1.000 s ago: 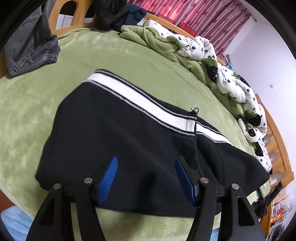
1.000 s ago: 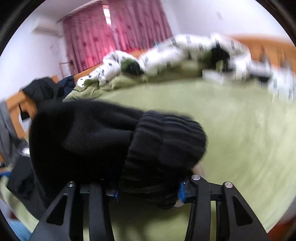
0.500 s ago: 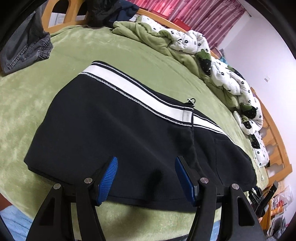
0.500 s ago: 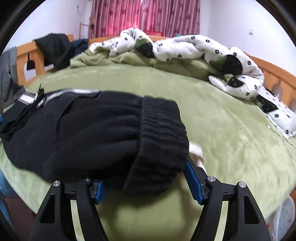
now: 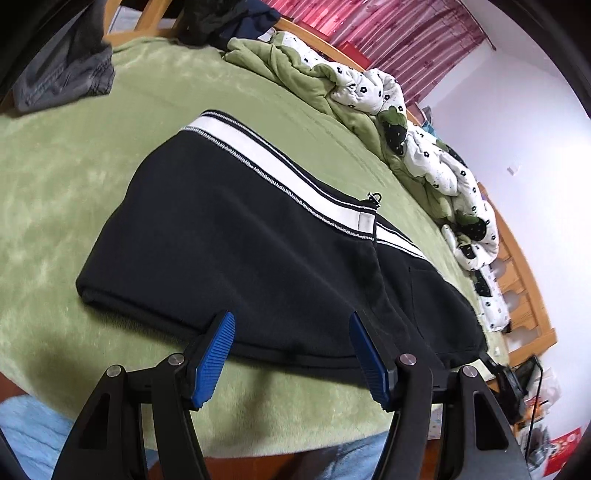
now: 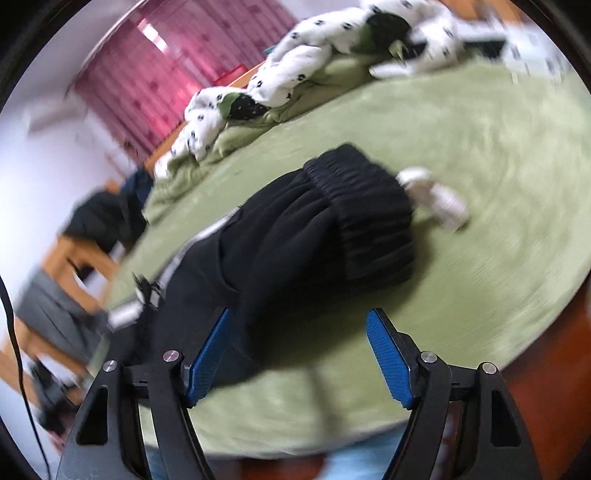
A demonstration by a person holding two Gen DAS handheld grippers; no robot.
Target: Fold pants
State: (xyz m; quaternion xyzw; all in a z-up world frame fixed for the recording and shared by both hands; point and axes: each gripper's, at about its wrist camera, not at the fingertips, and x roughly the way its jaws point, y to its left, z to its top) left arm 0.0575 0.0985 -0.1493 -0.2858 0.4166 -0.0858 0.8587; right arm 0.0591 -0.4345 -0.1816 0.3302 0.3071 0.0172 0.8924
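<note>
Left gripper [image 5: 291,325] gaping, right gripper [image 6: 297,323] just widened, empty; black pants [image 5: 240,251] flat on green bedspread [image 5: 66,177], pink curtains [image 5: 399,33] behind.

Bed [image 5: 92,155] with green plush cover and a wooden frame [image 5: 524,273]. Rumpled white-and-green floral quilt [image 5: 436,162] along the far edge. Red-pink curtains [image 5: 399,40] behind, white walls [image 5: 535,96]. Grey garment [image 5: 66,85] draped at the corner.
</note>
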